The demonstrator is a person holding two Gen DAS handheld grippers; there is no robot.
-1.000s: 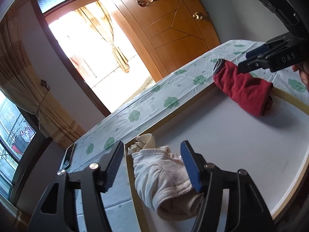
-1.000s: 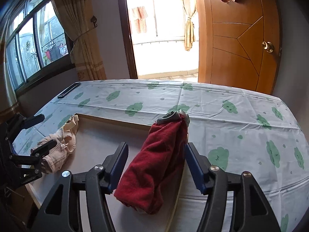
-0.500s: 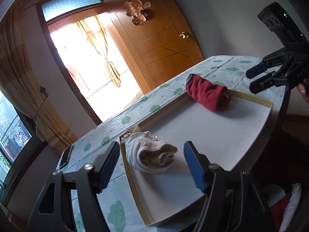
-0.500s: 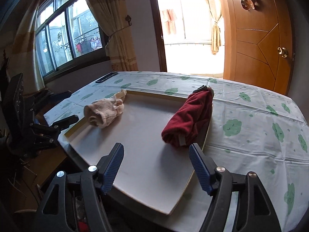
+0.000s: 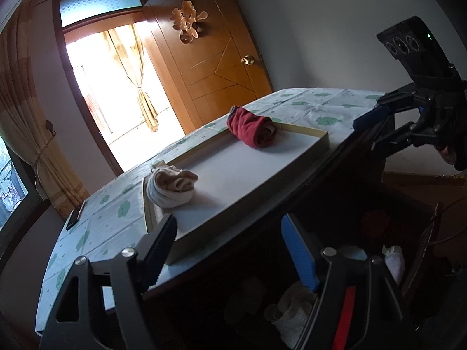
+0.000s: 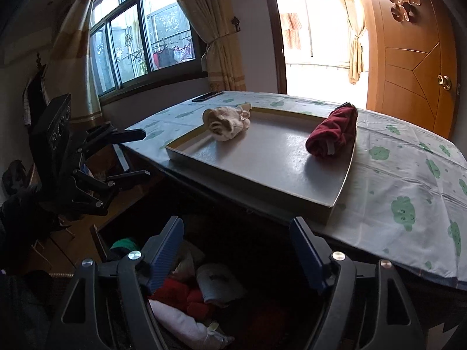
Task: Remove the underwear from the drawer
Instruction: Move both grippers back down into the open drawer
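Note:
A cream rolled underwear [image 5: 170, 186] [image 6: 226, 122] and a dark red rolled one [image 5: 252, 128] [image 6: 332, 134] lie at opposite ends of a shallow white tray [image 5: 248, 175] [image 6: 262, 169] on the table. Both grippers hang back from the tray, over the dark open drawer [image 6: 97, 236] below the table edge. Inside it lie several rolled garments, among them a red one [image 6: 181, 294] and a white one [image 6: 219, 283]. My left gripper [image 5: 229, 227] [image 6: 144, 153] and right gripper [image 6: 236, 227] [image 5: 366, 134] are both opening their jaws, with nothing between them.
The table wears a white cloth with green prints [image 6: 408, 175]. A black flat device [image 5: 75, 215] [image 6: 207, 96] lies near its far corner. Behind are a wooden door [image 5: 221, 67], a bright doorway and a curtained window [image 6: 140, 43]. A hand [image 5: 446, 154] holds the right gripper.
Both grippers have drawn back from the two rolls on the tray and now look down past the table edge into the open drawer. Their jaws have widened. The rolls stayed put.

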